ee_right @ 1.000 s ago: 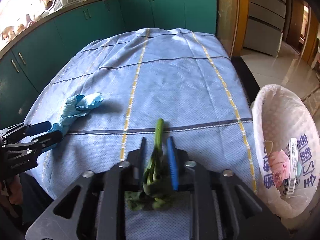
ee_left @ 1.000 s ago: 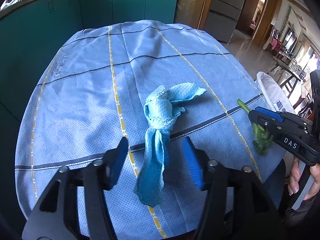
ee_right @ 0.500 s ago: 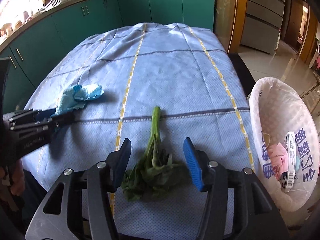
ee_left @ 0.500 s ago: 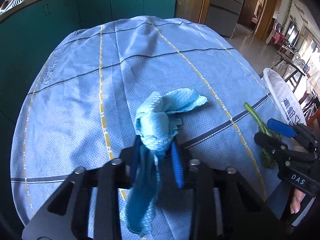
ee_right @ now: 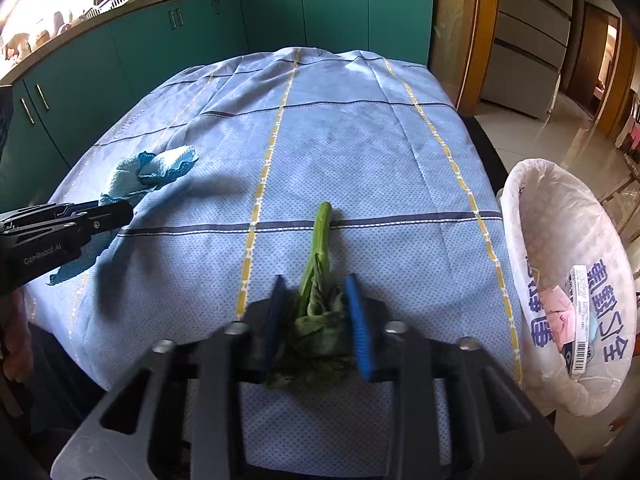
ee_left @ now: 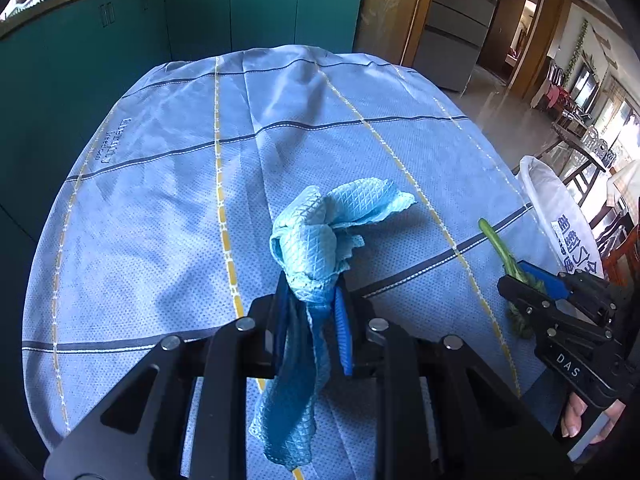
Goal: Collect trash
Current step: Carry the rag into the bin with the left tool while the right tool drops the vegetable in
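Blue cloth (ee_left: 316, 248) clenched in left claw (ee_left: 311, 312), wilted greens (ee_right: 320, 312) just squeezed by down-tilted right claw (ee_right: 318, 320)

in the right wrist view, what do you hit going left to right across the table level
left gripper → blue cloth → yellow stripe of the tablecloth → green vegetable in the right gripper → white-lined trash bin
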Demonstrator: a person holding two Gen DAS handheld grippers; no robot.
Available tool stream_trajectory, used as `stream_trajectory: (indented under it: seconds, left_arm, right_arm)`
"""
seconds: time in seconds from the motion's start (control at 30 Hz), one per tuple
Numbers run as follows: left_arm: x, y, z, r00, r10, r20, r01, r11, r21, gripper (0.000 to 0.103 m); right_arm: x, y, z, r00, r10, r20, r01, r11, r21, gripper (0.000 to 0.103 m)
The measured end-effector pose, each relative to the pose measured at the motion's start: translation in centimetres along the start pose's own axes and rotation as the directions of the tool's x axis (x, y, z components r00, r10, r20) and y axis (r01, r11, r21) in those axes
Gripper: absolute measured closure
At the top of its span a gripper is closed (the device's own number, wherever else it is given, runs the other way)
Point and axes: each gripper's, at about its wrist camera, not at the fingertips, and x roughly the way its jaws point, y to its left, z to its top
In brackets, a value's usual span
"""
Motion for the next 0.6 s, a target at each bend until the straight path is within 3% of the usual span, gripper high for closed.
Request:
stream_trajectory:
  seconds: [0.07, 0.27, 0.6]
  left_arm:
    - [-0.1, -0.1, -0.1, 1.000, -0.003, 0.002, 0.003, 1.000, 0.000, 0.081]
    - [-0.7, -0.6, 0.0, 1.000, -0.003, 0.015, 0.002, 1.000, 0.013, 0.081]
    - [-2.5, -2.5, 1.3, 0.998, -0.017, 0.063, 0.014, 0.999, 0.053, 0.081]
  right_arm:
    - [0.0, 0.0, 0.0, 1.000, 0.008, -0.001, -0.008, 1.000, -0.001, 0.083]
    - [-0.6, -0.5, 0.2, 1.000, 0.002, 0.027, -0.003, 1.000, 0.019, 0.083]
    - [-3.7, -5.4, 1.7, 0.991, -0.063, 0.120, 0.048, 0.991, 0.125, 0.083]
